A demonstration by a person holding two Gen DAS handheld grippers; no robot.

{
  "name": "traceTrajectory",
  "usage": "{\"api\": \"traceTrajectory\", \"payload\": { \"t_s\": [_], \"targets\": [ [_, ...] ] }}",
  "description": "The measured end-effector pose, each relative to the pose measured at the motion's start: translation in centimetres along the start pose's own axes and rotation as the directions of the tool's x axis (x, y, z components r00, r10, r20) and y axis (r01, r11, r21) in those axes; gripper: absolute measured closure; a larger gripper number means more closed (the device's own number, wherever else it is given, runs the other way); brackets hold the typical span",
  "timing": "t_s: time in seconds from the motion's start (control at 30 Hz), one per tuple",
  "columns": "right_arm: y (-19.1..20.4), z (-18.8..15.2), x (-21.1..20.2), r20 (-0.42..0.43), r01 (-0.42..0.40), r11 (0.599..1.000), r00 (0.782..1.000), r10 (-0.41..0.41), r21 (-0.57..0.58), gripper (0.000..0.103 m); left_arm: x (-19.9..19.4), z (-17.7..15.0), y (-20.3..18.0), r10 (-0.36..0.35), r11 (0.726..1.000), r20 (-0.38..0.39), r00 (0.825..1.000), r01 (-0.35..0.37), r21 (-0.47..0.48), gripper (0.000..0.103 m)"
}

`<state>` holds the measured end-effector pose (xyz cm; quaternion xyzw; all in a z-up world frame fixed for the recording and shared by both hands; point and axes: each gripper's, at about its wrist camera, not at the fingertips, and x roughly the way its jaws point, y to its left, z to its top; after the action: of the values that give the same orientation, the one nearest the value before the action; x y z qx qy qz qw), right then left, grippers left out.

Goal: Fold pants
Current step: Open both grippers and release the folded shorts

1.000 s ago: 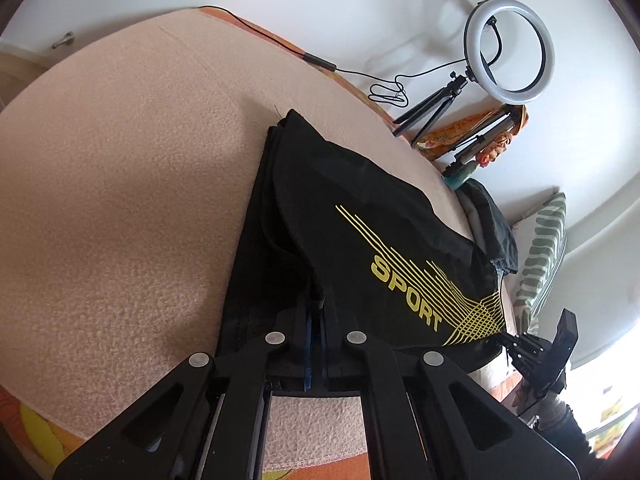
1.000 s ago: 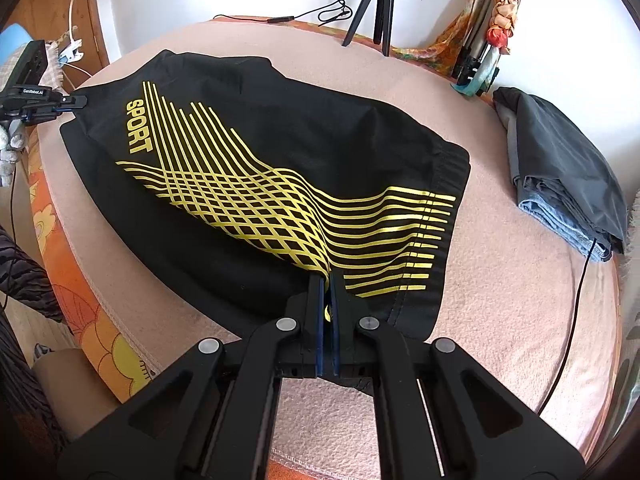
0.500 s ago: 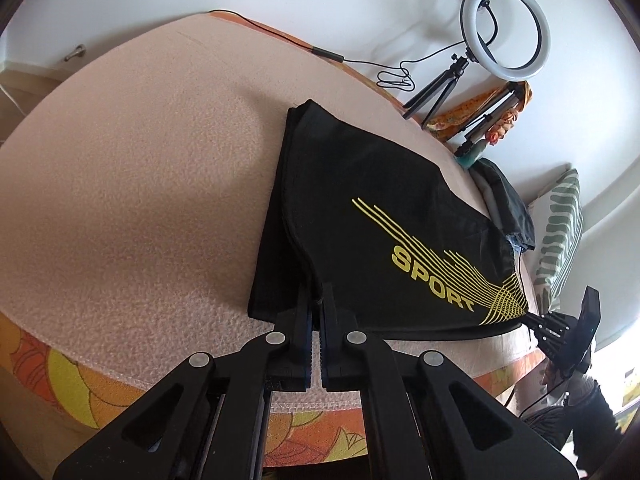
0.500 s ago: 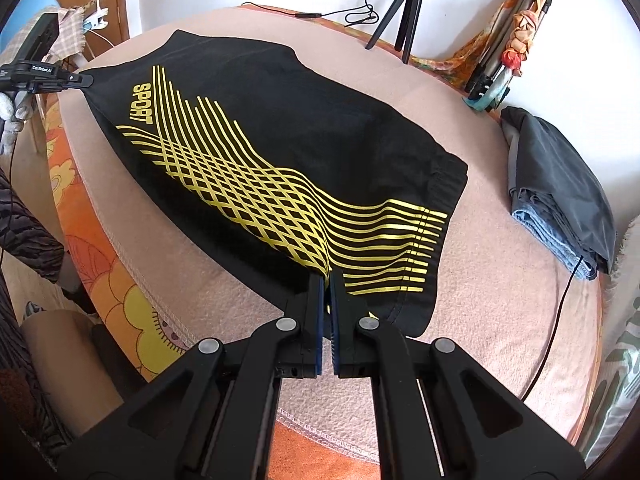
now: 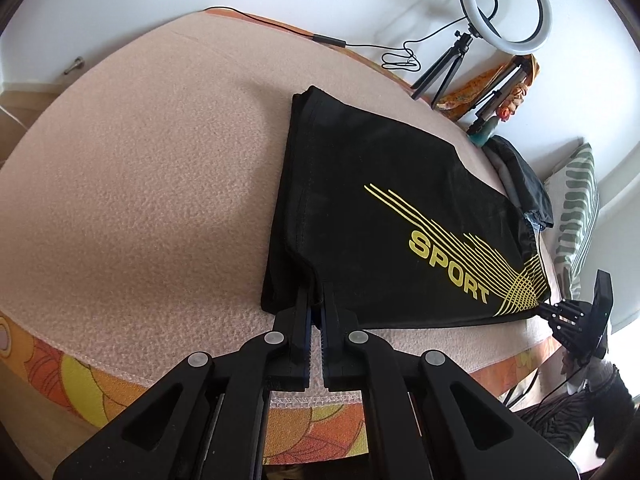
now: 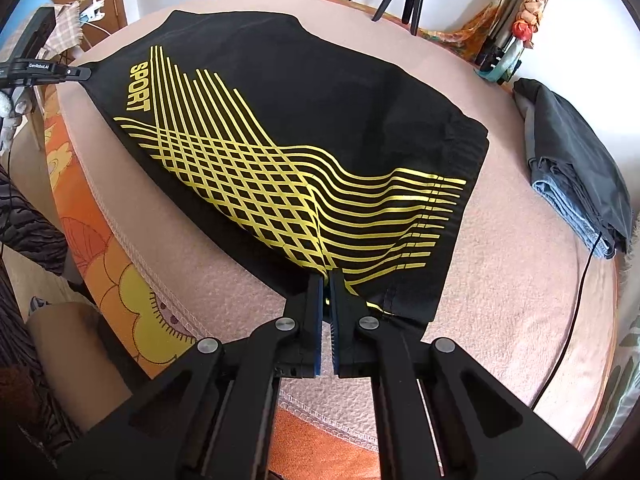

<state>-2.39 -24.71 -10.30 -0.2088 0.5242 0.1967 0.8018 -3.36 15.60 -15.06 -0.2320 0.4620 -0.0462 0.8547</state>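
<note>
I'm holding the black pants [image 6: 288, 120] with both tools, the fabric lying folded on the pink blanket [image 5: 140, 184] near its front edge. My left gripper [image 5: 316, 300] is pinching the near corner at the leg end, jaws almost together with cloth bunched between the pads. My right gripper [image 6: 326, 280] is clamping the near edge by the waistband end, jaws squeezed narrow on the fabric right where the yellow stripes [image 6: 280, 184] are running out. The SPORT lettering [image 5: 448, 264] is facing up. In the right wrist view the left tool is showing at the far left corner of the pants; in the left wrist view the right tool is sitting at the far right corner. A stack of folded clothes [image 6: 580, 160] is sitting well apart at the right of the blanket. A ring light [image 5: 506, 6] on a tripod is standing by the wall behind.
</note>
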Motion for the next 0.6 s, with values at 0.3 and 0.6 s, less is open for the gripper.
{"api": "traceTrajectory", "payload": {
  "t_s": [0.3,0.6],
  "targets": [
    [-0.9,0.8,-3.3,0.069,-0.106,0.988,0.993,0.099,0.113,0.068,-2.5,-0.2,1.4,-0.032,0.993,0.050,0.998,0.038,-0.113,0.078],
    [1.0,4.1,-4.5,0.159,-0.195,0.969,0.972,0.171,0.150,0.064,-1.3,-0.1,2.6,-0.030,0.974,0.033,0.999,0.036,-0.223,0.067]
  ]
}}
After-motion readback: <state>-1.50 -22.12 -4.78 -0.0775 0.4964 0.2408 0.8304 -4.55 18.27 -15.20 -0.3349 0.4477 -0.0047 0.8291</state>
